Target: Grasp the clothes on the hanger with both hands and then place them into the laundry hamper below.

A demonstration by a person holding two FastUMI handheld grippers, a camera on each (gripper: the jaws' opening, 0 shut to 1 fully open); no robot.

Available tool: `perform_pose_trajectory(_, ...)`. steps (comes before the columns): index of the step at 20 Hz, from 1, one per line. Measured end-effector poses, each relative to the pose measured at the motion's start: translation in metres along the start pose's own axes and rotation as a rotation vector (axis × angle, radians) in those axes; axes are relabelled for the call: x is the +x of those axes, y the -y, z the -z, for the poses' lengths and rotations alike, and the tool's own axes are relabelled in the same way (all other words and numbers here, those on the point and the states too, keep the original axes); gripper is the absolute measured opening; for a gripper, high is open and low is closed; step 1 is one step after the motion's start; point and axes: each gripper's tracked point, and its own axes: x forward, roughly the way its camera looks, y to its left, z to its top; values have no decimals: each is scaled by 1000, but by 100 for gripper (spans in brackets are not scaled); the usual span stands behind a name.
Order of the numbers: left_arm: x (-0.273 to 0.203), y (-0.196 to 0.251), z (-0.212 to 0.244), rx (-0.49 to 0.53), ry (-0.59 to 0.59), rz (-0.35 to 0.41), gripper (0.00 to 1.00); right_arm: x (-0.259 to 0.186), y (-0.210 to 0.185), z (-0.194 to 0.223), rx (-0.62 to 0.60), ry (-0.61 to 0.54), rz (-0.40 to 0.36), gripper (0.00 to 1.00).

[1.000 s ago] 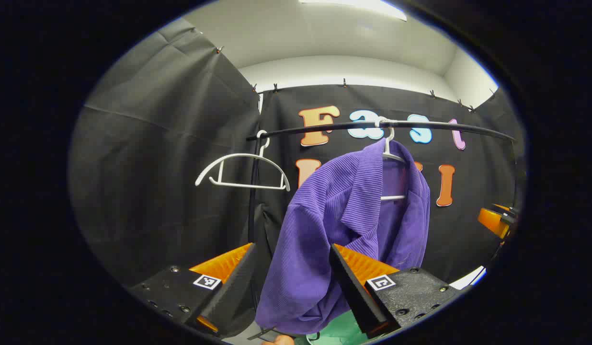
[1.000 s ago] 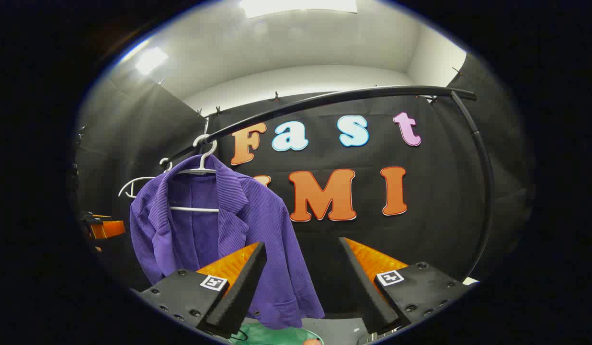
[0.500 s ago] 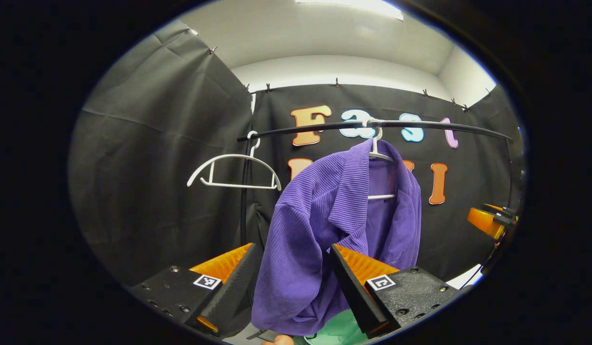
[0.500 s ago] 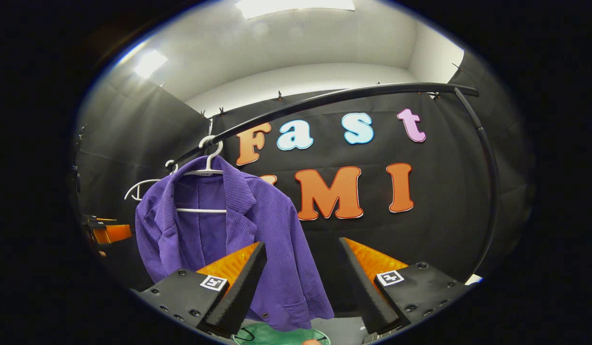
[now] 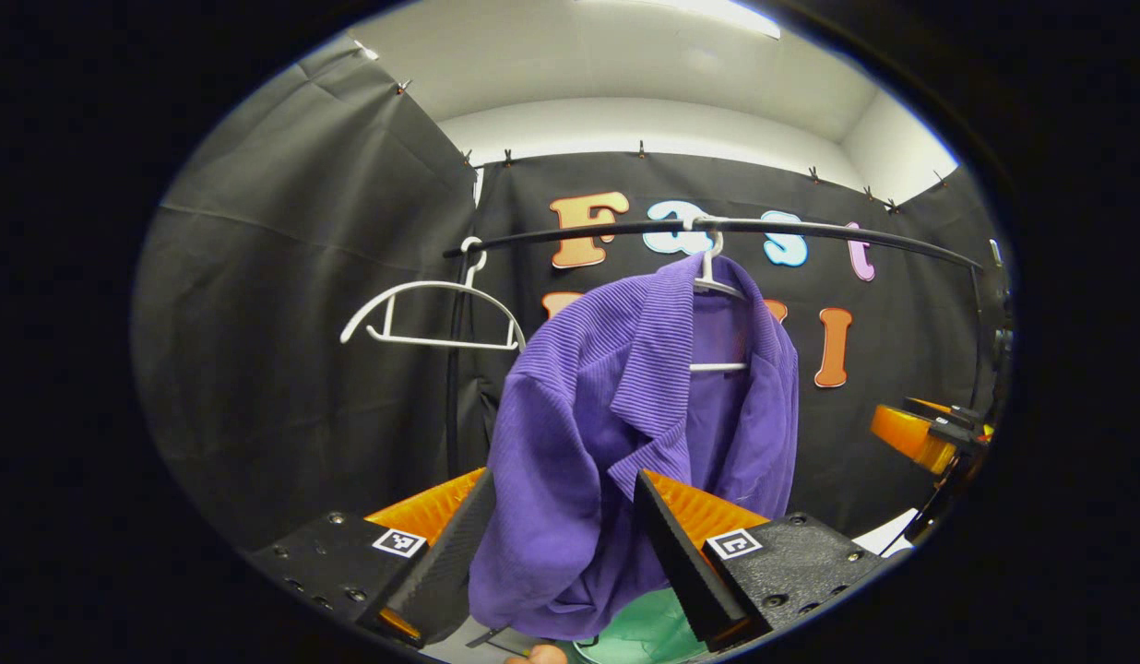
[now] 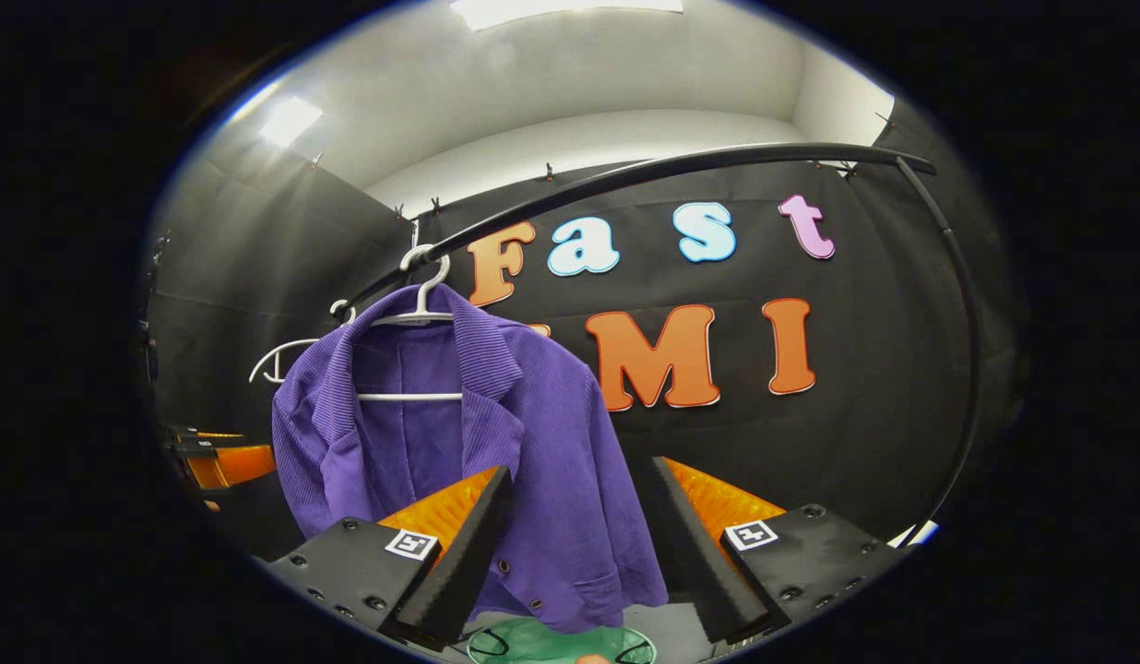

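At the centre of the left gripper view we saw a purple jacket (image 5: 625,415) hanging from a white hanger (image 5: 713,286) on a black rail (image 5: 810,231), which ran across the upper half of the frame. The left gripper (image 5: 563,544) stood with its jaws spread at the bottom of the frame, the jacket's lower part lying between them in the picture; we could not tell whether either finger touched the cloth. Below the hem a green laundry hamper (image 5: 648,636) showed in part, cut off by the frame's lower edge. A second, bare hanger (image 5: 427,314) hung at the rail's left end. At the right edge the other gripper appeared small and partly cropped.

In the right gripper view the jacket (image 6: 533,443) hung left of centre, and the right gripper (image 6: 575,544) was likewise spread wide, gripping nothing. The hamper's rim (image 6: 561,641) peeped in at the bottom, mostly hidden. The bare hanger (image 6: 279,360) was largely covered by the jacket's shoulder.
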Motion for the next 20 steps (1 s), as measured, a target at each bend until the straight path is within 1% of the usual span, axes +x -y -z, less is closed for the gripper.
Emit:
perform_pose_trajectory(2,8,14,1,-25,-7,22,93,10,-14,5,3,-14,-19,89)
perform_pose_trajectory(4,20,26,2,-21,-11,26,93,21,-27,12,13,-32,-39,89)
perform_pose_trajectory(5,26,33,3,-14,-16,35,92,28,-33,15,14,-42,-48,97)
perform_pose_trajectory(6,33,39,6,-7,-22,40,92,34,-38,19,11,-47,-52,89)
perform_pose_trajectory(7,41,42,9,1,-29,38,93,43,-44,23,7,-51,-54,89)
perform_pose_trajectory(9,58,43,11,23,-29,14,92,57,-55,30,5,-61,-65,89)
perform_pose_trajectory(10,67,40,13,36,-28,-7,95,65,-60,33,5,-65,-71,89)
perform_pose_trajectory(11,75,40,15,47,-29,-23,95,73,-65,34,3,-67,-74,89)
perform_pose_trajectory(12,82,38,16,50,-30,-37,92,82,-69,36,0,-66,-77,89)
perform_pose_trajectory(13,89,36,17,51,-32,-47,95,91,-72,37,-3,-64,-76,89)
perform_pose_trajectory(15,106,31,18,52,-35,-74,96,111,-74,41,-1,-66,-61,89)
perform_pose_trajectory(16,113,27,18,56,-35,-88,93,118,-74,44,2,-70,-53,97)
perform_pose_trajectory(18,125,20,19,69,-33,-114,93,131,-73,49,7,-74,-35,97)
perform_pose_trajectory(19,130,18,19,75,-30,-124,93,134,-73,51,13,-80,-30,89)
perform_pose_trajectory(20,133,17,19,80,-28,-131,92,140,-75,54,18,-84,-30,94)
